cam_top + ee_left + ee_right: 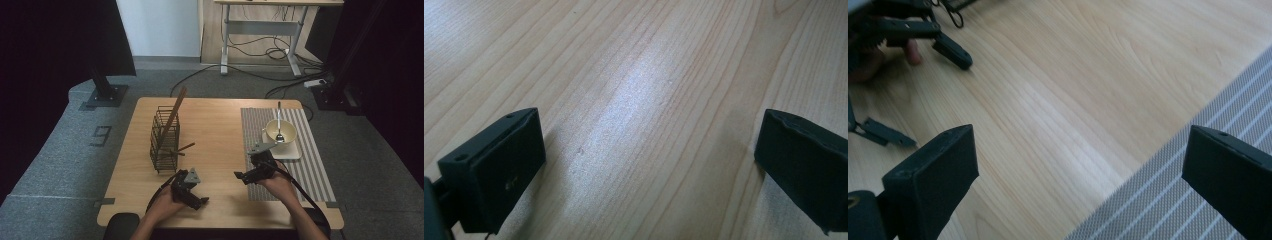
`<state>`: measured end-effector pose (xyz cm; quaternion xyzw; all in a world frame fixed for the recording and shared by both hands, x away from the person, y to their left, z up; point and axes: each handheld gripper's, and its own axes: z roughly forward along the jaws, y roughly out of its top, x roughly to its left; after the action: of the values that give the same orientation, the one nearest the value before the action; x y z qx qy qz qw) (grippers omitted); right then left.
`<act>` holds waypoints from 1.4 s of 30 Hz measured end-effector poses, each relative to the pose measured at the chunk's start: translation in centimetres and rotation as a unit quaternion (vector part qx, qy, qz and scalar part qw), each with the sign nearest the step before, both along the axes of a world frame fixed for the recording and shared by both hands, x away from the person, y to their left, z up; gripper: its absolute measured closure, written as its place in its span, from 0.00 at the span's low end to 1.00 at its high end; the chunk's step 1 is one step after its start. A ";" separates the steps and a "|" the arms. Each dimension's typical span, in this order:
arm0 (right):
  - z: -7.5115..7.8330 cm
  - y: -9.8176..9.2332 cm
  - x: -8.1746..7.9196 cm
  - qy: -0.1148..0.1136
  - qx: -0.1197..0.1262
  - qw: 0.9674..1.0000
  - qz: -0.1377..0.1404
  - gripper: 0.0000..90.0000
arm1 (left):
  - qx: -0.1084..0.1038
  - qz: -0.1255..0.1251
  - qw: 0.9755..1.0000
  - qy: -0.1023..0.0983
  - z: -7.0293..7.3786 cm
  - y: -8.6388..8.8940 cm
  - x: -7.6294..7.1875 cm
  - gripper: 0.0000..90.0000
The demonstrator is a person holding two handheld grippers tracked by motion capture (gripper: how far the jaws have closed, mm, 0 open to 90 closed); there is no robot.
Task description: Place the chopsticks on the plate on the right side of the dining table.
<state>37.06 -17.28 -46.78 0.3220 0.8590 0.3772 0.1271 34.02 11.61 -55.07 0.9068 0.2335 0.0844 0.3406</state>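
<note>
High view first: I see my left gripper (196, 200) low over the bare wood of the table (215, 130), near its front edge, just in front of the wire basket (164, 141) that holds two wooden sticks. My right gripper (241, 176) hovers to the right of that basket, beside the striped placemat (310, 165), where a cream bowl (281, 131) with a spoon (279, 122) sits on a white plate. Left gripper view: my jaws stand wide apart, with plain wood grain between them and nothing held. Right gripper view: jaws again spread wide and empty, over the placemat's edge (1168, 195), with the left gripper (923, 42) farther off.
</note>
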 end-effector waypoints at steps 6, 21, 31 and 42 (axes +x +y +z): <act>1.6 1.5 0.5 0.001 0.013 1.000 0.021 0.02 | -0.002 -0.004 1.000 0.000 0.0 0.0 -0.1 0.00; 4.2 5.2 1.9 0.002 0.026 0.998 0.053 0.02 | -0.010 -0.004 1.000 -0.004 0.1 0.2 -0.1 0.07; 6.1 7.4 2.6 -0.008 0.027 0.997 0.069 0.02 | -0.011 -0.008 1.000 -0.004 0.1 0.2 -0.1 0.08; 7.5 10.3 3.0 -0.005 0.026 0.996 0.087 0.00 | -0.010 -0.010 1.000 -0.004 0.1 0.2 -0.1 0.09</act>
<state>40.05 -6.98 -39.29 0.2467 0.8731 0.4107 0.0900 33.89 11.81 -54.97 0.9054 0.2236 0.0823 0.3514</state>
